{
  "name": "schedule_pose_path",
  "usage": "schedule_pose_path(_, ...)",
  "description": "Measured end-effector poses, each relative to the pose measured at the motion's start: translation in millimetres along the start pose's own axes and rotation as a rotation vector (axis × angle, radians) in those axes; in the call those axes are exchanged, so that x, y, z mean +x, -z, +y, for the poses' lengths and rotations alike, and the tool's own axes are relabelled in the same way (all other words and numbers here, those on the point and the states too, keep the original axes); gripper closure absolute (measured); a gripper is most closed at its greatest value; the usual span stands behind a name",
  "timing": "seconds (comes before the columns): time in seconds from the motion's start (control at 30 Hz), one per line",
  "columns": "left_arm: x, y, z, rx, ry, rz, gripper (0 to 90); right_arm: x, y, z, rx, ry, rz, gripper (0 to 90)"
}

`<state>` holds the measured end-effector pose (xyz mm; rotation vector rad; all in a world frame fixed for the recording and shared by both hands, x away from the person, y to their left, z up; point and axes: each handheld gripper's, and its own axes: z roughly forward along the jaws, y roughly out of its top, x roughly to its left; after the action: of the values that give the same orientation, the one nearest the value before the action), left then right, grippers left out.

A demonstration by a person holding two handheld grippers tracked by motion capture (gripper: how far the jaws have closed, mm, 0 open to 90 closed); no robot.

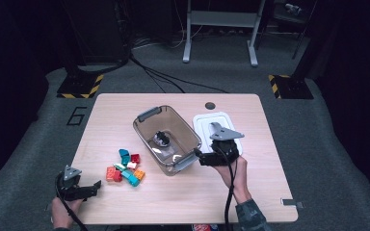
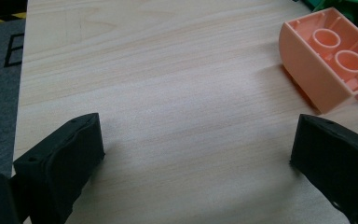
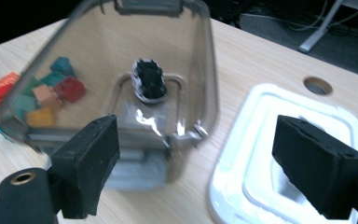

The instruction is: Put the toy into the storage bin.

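Note:
A clear grey bin (image 1: 143, 126) with grey handles stands in the middle of the table, with a small black toy car (image 1: 162, 139) inside it. A white lid (image 1: 203, 124) lies flat to its right. My right gripper (image 1: 197, 155) is open over the lid's near edge, its jaws pointing at the bin's near handle and holding nothing. In the right gripper view the bin (image 3: 205, 93), the car (image 3: 149, 79) and the lid (image 3: 261, 154) lie beyond my gripper (image 3: 196, 140). My left gripper (image 1: 98, 185) rests open at the front left, its jaws (image 2: 196, 135) empty over bare wood.
A pile of coloured bricks (image 1: 125, 168) lies left of the bin, between it and my left gripper. A peach brick (image 2: 324, 58) lies upside down just ahead of the left jaws. The table (image 1: 250, 192) has a round hole (image 1: 210, 105) at the back.

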<state>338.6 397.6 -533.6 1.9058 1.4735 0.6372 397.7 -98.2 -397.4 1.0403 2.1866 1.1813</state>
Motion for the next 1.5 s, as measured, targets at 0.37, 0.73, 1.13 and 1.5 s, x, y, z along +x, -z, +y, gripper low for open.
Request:
schedule_pose_path(0.37,-0.1,0.3,0.2,0.004,-0.001,0.002,1.9,-35.5,2.0,-60.4,0.077,-0.097,-0.056,8.9)
schedule_pose_path(0.73,-0.1,0.1,0.2,0.002,0.000,0.001,2.0,-65.0,-6.4,-122.5,0.139,-0.190,-0.146,2.4)
schedule_pose_path(1.13,-2.8,2.0,2.2,0.013,-0.021,-0.038,1.8,-81.8,-12.8,-148.7,0.205,-0.148,-0.226,0.2)
schedule_pose_path(1.5,-44.8,13.1,18.1,-0.091,-0.039,-0.120,5.2,-78.6,-12.3,-150.2,0.191,-0.139,-0.244,0.0)
